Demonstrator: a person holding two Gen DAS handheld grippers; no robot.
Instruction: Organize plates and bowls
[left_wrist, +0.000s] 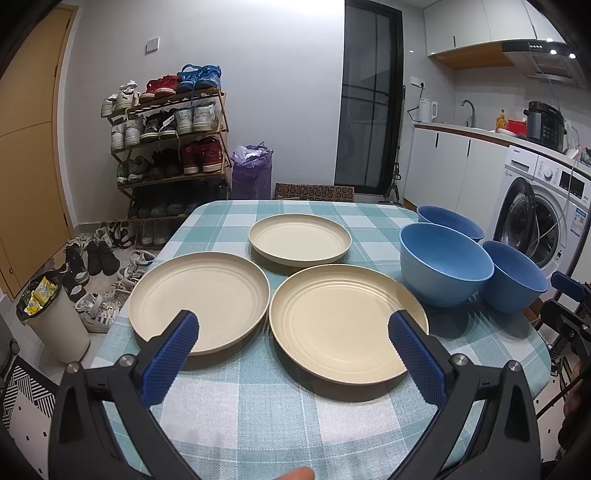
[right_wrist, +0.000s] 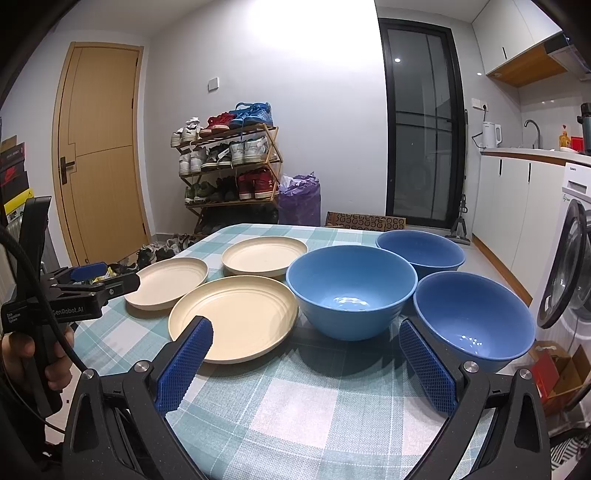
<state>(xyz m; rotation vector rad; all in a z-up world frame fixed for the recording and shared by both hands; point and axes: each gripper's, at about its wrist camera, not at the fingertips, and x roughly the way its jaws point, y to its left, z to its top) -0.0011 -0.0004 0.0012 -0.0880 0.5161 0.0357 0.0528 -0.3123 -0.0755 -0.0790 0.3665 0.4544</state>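
On the checked tabletop (left_wrist: 258, 406) we've got three cream plates and three blue bowls, all laid out singly, nothing stacked. Left to right: the near-left plate (left_wrist: 199, 295), the far plate (left_wrist: 299, 238) behind the gap, the near-right plate (left_wrist: 347, 321), each lying flat with slivers of cloth between them. Then the bowls, clustered at the right side: the light-blue bowl (left_wrist: 445, 267) in front, the far bowl (left_wrist: 448, 221) behind it, and the right bowl (left_wrist: 513, 277) sitting close to the tabletop's right edge.

Left claw (left_wrist: 293, 334) is spread wide, holding nothing, hovering above the near edges of the two near plates. Right claw (right_wrist: 304, 341) is spread wide too, empty, its right pad low in front of the right bowl (right_wrist: 474, 317), its left pad over the near-right plate (right_wrist: 234, 317).

Open cloth runs along the near side below both claws. Shoe rack (left_wrist: 170, 147) stands beyond the far-left corner, washing machine (left_wrist: 539, 214) off to the right.
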